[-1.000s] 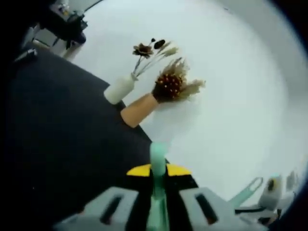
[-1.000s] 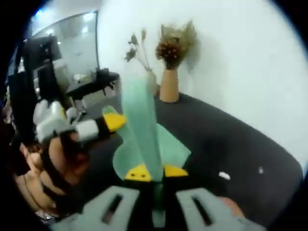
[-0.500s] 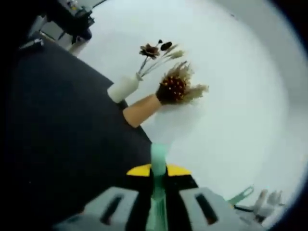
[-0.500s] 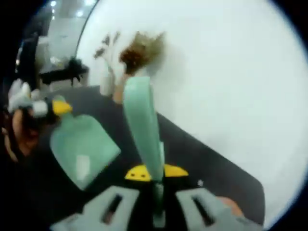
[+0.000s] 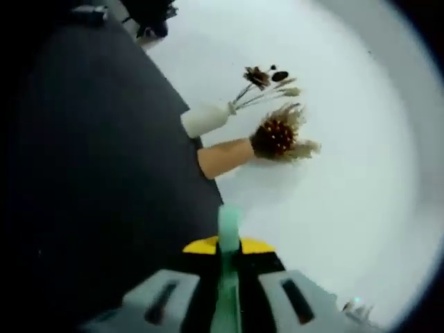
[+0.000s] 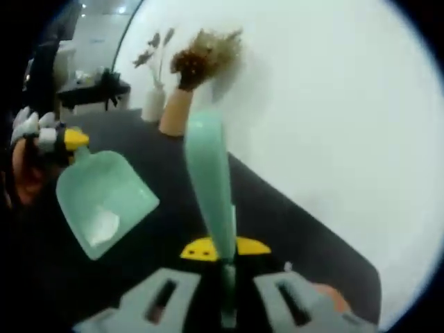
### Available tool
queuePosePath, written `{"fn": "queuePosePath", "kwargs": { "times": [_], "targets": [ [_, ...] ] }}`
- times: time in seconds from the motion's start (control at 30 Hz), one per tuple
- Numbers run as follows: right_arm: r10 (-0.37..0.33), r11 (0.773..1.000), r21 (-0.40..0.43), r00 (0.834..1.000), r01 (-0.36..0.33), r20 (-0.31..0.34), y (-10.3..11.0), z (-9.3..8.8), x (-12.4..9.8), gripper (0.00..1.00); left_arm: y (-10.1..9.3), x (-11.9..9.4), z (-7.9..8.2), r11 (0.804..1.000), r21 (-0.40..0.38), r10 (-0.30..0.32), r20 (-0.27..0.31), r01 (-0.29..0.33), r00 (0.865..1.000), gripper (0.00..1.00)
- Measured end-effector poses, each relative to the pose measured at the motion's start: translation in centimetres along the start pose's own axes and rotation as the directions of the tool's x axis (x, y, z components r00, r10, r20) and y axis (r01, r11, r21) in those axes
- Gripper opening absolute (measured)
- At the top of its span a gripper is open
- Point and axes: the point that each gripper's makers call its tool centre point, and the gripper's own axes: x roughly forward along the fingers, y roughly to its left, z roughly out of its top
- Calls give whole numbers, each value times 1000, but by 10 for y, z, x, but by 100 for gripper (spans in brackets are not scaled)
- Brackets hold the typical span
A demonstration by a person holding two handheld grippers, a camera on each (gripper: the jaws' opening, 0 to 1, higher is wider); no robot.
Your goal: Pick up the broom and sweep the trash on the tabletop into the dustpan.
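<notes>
**Both claws loaded, dustpan hovering over the dark desk**

In the right gripper view, far left, the left claw [image 6: 66,139] is clamped on the handle of the green dustpan [image 6: 104,201], held above the black desk [image 6: 277,222]. A pale scrap sits in the pan. Right of it, the right claw [image 6: 225,251] is closed on the mint broom handle [image 6: 211,187]. Two vases [image 6: 173,111] with dried flowers stand far back by the white wall [image 6: 333,104]. In the left gripper view, the left claw [image 5: 227,248] pinches that green handle [image 5: 227,236].

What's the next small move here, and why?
Probably lower the dustpan to the black tabletop: the left gripper holds it in the air, and the right gripper is shut on the broom handle.
</notes>
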Motion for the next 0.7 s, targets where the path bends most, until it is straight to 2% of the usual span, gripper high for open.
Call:
{"fn": "queuePosePath", "kwargs": {
  "times": [0.1,0.37,0.7],
  "targets": [
    [0,1000,7,1000,0,-3,-2,0,-1,5,-6,5,-6,1000,-14,-15,5,15,1000,9],
    [3,1000,16,1000,-3,-10,-9,-3,-5,5,-27,20,-32,999,36,-40,-24,40,999,9],
    [17,999,48,1000,-17,-6,-19,-5,1,5,-29,41,-58,998,59,-22,-45,25,999,9]
  ]
}}
